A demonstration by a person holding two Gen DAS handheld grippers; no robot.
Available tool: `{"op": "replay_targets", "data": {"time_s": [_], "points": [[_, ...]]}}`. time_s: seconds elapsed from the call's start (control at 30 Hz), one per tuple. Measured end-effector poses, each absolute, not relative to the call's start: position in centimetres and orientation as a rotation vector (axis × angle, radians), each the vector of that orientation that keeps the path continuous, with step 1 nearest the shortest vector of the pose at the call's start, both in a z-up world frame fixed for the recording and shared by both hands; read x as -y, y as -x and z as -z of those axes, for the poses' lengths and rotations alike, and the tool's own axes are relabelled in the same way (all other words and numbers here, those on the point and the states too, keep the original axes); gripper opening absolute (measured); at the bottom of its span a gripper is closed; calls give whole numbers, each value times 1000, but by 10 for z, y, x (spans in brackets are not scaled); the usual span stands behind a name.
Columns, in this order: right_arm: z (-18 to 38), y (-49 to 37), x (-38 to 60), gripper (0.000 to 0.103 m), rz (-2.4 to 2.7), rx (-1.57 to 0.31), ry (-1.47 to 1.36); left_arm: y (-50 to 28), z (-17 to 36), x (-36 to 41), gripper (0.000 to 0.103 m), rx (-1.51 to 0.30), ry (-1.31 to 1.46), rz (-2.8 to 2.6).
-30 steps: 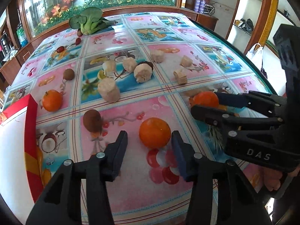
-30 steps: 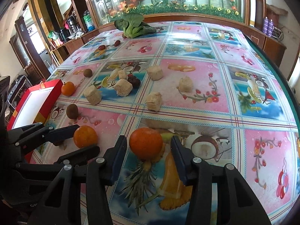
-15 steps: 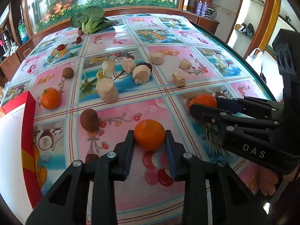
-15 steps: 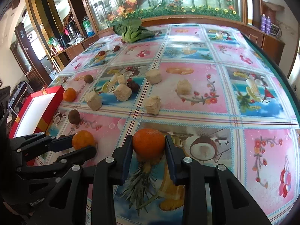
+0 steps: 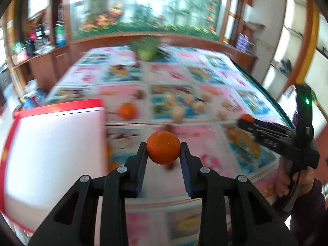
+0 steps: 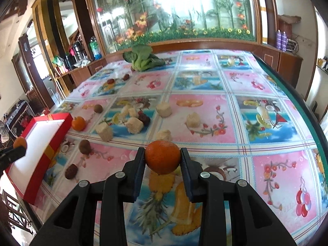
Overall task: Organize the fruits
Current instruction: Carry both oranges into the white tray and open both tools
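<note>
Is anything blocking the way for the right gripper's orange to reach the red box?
Partly. The right gripper holds its orange clear of the table. Toward the red box a kiwi and a dark date lie low on the cloth, and the left gripper hangs over the box with its own orange.

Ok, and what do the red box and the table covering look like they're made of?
The red box: probably glossy coated cardboard, judging by its thin straight walls, sharp corners and plain white inside; a gold band crosses one side. The table covering: likely a plastic or vinyl tablecloth with a shiny finish, since window light glares off its printed fruit squares. Neither can be confirmed by look alone.
</note>
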State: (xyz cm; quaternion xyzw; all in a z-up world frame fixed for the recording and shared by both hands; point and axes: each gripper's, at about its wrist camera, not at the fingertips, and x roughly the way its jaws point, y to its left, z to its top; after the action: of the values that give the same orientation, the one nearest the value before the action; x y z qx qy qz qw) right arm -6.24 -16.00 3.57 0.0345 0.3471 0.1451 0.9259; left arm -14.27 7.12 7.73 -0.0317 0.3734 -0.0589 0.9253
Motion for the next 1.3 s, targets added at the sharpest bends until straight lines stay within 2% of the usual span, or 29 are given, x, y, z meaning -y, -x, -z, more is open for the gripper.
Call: {"op": "replay_targets", "data": {"time_s": [0.17,0.5,0.73,0.9,1.13,1.17,1.23,1.3], "points": [[-42,72,130,33,-418,-700,-155,173,-86,-129,34,-714,79,-38],[-53,93,-30,33,-750,-734,-4,196,-68,-200,34,-729,119,-210],[-30,96,-100,33,-790,-824,96,209,-51,-233,34,-762,116,-299],[-8,104,-120,33,-793,-896,132,212,-40,-249,34,-795,113,-334],[-22,116,-113,40,-806,-897,152,211,-32,-260,35,-817,118,-379],[-25,116,-110,43,-802,-881,147,212,-32,-260,37,-820,117,-386],[-33,118,-102,54,-791,-835,138,213,-34,-259,50,-812,115,-405],[-41,120,-90,56,-780,-786,114,216,-40,-254,63,-784,94,-425]]}}
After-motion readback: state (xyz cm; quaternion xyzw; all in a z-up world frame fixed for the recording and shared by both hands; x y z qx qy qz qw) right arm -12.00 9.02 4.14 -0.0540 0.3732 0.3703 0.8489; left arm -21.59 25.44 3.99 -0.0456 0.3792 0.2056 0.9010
